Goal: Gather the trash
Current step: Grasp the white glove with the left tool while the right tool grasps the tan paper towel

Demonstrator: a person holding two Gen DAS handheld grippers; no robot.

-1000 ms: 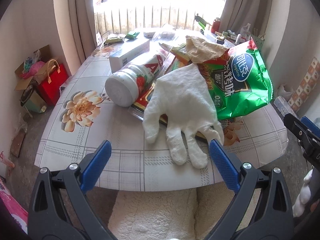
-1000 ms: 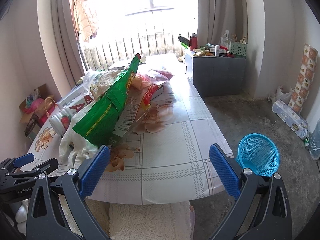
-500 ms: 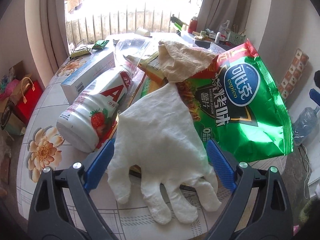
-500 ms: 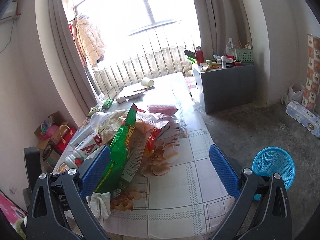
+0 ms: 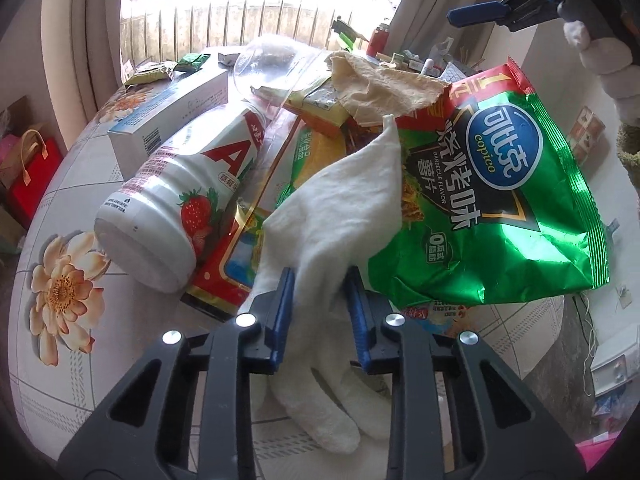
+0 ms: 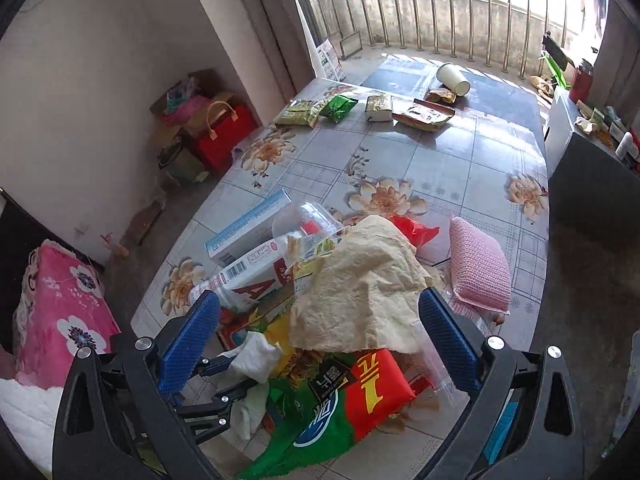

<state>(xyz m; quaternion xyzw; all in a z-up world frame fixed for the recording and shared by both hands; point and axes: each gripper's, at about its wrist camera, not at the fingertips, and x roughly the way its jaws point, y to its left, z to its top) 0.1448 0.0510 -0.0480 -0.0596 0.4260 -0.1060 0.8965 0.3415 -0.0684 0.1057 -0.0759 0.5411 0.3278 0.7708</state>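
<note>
Left claw (image 5: 320, 300) is clamped on the white glove (image 5: 340, 208); right claw (image 6: 320, 336) gapes apart above the crumpled paper (image 6: 360, 280). Strawberry bottle (image 5: 172, 208) lies at nine o'clock on the bench (image 5: 52, 320).

Both grippers are black frames. The left gripper (image 5: 320, 304) and right gripper (image 6: 320, 334) carry blue ribbed pads (image 6: 188, 344) and silver screws (image 5: 245, 320).
</note>
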